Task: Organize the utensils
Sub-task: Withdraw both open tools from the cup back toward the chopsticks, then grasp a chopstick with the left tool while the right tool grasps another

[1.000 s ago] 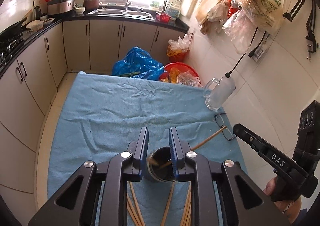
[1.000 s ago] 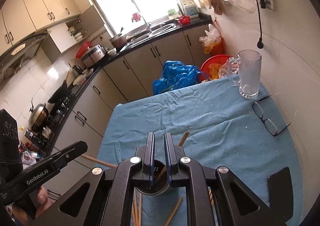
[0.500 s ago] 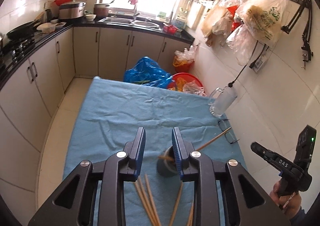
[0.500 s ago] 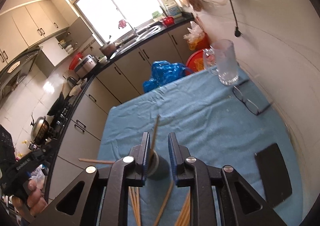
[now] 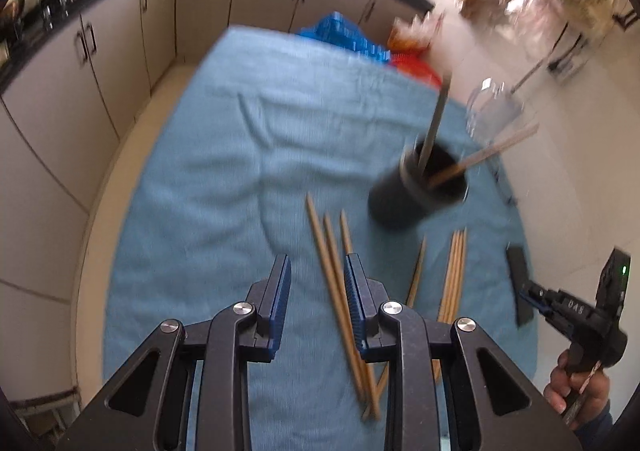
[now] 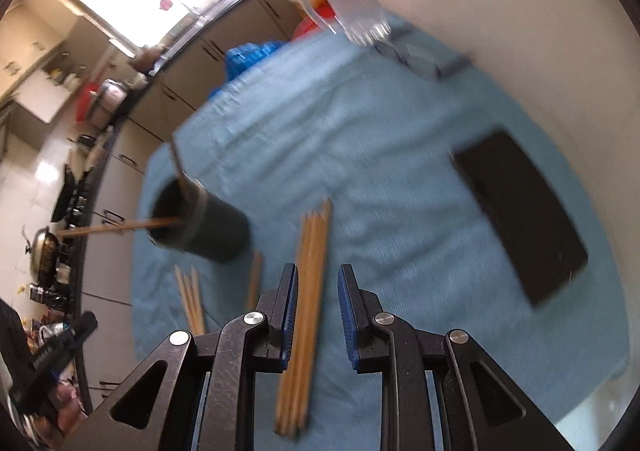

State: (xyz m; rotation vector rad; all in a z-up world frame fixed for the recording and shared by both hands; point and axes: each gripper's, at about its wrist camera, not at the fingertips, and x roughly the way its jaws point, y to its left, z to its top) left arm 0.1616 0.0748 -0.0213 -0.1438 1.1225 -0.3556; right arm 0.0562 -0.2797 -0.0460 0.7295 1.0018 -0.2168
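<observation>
Here, from my left wrist camera, I see the left gripper (image 5: pixel 316 291) pointed down over the wrinkled blue cloth (image 5: pixel 224 179) that covers the table, its blue-padded jaws apart and clamped on nothing; they have just been opening. Between the fingers pass the three loose wooden chopsticks (image 5: pixel 332 267) lying fanned on the cloth, closer to the right finger, though I cannot tell whether a pad touches them. Just beyond and to the right stands the dark cylindrical utensil holder (image 5: pixel 420 187), blurred, with one dark stick and one wooden chopstick leaning out of it. Right of the fan lie a single chopstick and then the tight bundle of wooden chopsticks (image 5: pixel 454 271). Further right a clear glass mug (image 5: pixel 494 115) stands near the wall, and a flat black phone-like slab (image 5: pixel 520 283) lies at the cloth's edge, with the right gripper (image 5: pixel 532 297) held in a hand at the frame's lower right. From my right wrist camera, that gripper's jaws are likewise apart, having just opened, and the bundle runs between them beside the left pad, lying on the cloth.
</observation>
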